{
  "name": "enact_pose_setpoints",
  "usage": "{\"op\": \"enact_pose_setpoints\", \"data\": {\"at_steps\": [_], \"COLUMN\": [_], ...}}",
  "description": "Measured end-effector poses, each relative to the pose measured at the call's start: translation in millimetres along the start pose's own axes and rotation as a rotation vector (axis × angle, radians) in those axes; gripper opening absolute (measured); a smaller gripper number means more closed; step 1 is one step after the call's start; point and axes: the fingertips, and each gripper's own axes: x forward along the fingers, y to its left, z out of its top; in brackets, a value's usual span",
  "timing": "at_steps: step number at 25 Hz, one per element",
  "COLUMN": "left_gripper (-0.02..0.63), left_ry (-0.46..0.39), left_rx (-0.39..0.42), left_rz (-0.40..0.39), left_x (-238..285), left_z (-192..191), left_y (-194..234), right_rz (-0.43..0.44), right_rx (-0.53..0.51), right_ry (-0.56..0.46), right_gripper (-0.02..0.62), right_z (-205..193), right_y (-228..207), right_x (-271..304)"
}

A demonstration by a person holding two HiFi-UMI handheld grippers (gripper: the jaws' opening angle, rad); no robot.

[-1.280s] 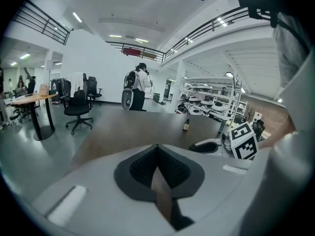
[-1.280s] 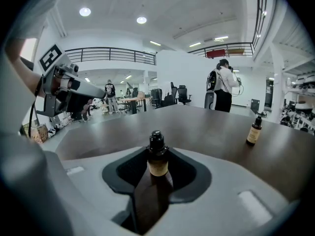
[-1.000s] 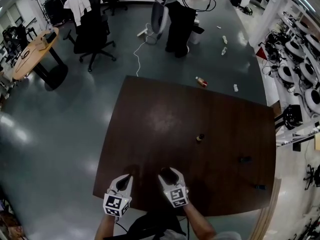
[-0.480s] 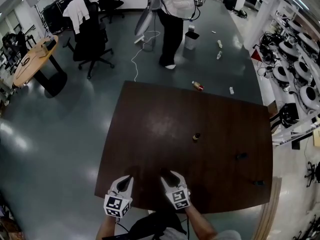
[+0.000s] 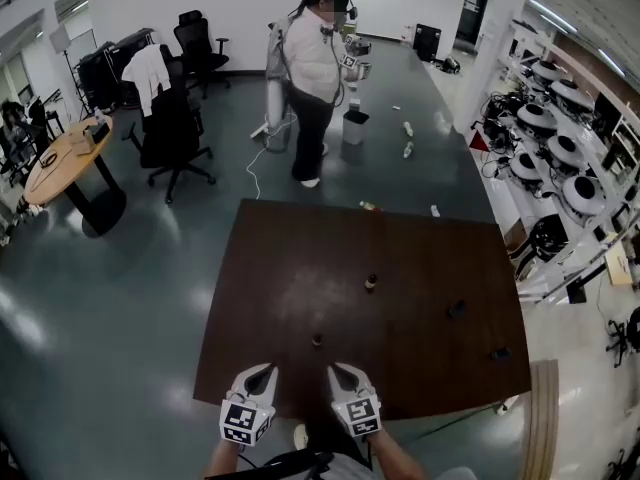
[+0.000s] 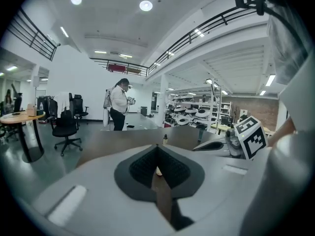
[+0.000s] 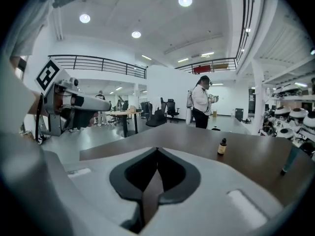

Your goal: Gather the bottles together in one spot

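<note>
The left hand-held gripper (image 5: 263, 371) and the right hand-held gripper (image 5: 338, 371) hover over the table's (image 5: 270, 268) near edge. The left jaws are together. The right jaws have just closed, empty. Just beyond stands a tiny bottle (image 5: 316, 340). Farther off, well apart, is an amber bottle (image 5: 371, 282) with a black cap.

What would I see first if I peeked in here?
A big dark table fills the middle, with a few tiny bottles scattered apart on it. Beyond its far edge, a person in a white top stands on the grey floor.
</note>
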Motion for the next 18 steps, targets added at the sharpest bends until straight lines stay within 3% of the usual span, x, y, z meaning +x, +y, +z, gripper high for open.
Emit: {"op": "enact_pose_setpoints", "data": {"at_steps": [9,18], "left_gripper": [0.000,0.001], "left_ry": [-0.080,-0.111], "left_rx": [0.034,0.053], "left_rz": [-0.097,-0.210], "left_x": [-19.8,-4.7], "left_z": [16.3,27.3], "left_y": [-43.2,-92.7], "right_rz": [-0.160,-0.297], "right_rx": [0.023,0.032], "right_ry": [-0.071,-0.111], "right_gripper": [0.002,0.002], "right_z": [18.1,32.5], "right_y": [-1.1,-43.6], "right_x": [-62.3,-111.4]}}
